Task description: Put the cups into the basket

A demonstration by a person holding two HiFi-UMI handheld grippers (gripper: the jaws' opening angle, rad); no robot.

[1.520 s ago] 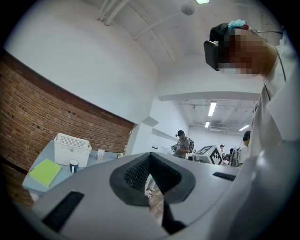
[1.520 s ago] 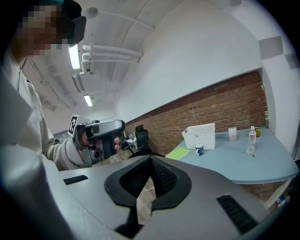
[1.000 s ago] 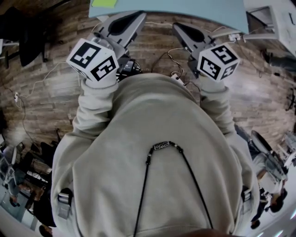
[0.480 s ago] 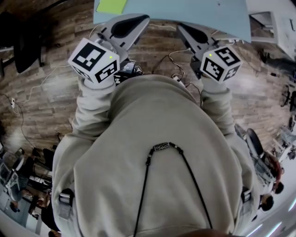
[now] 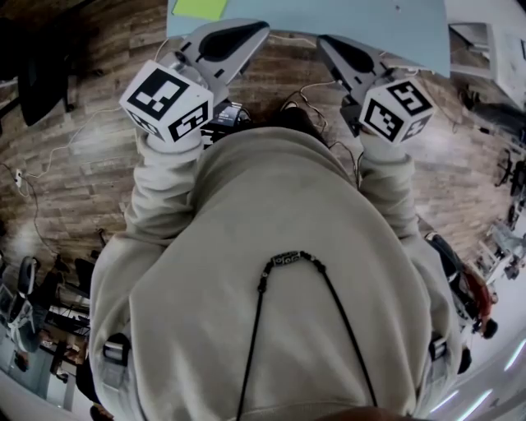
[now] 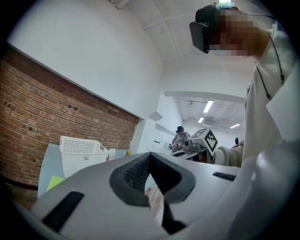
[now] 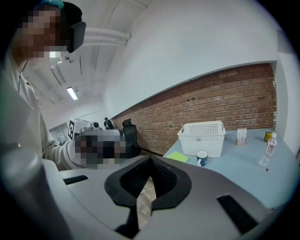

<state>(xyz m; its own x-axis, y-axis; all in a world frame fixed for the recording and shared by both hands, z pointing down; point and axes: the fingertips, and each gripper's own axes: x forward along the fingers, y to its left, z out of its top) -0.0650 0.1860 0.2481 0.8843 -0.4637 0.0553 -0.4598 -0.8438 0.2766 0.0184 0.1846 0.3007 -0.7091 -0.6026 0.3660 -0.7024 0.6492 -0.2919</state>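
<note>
The white lattice basket [image 7: 202, 138] stands on the light-blue table [image 7: 243, 161] in front of a brick wall. A dark cup with a white band [image 7: 202, 158] stands just in front of it. The left gripper view shows the same basket [image 6: 82, 154] at the left; no cup shows there. In the head view both grippers are held in front of the person's chest, short of the table edge [image 5: 329, 20]. My left gripper [image 5: 256, 31] is shut with nothing in it, and so is my right gripper [image 5: 327, 45]. Both are far from the cup.
A green paper sheet [image 7: 177, 156] lies at the table's near corner. A clear bottle [image 7: 268, 152] and a small card stand [image 7: 242, 136] are to the right of the basket. Cables [image 5: 304, 99] trail over the wooden floor below. A person [image 6: 179, 137] stands in the background.
Both grippers have edged a little forward toward the table, and more of the table and green sheet shows at the top of the head view. Both grippers are still shut.
</note>
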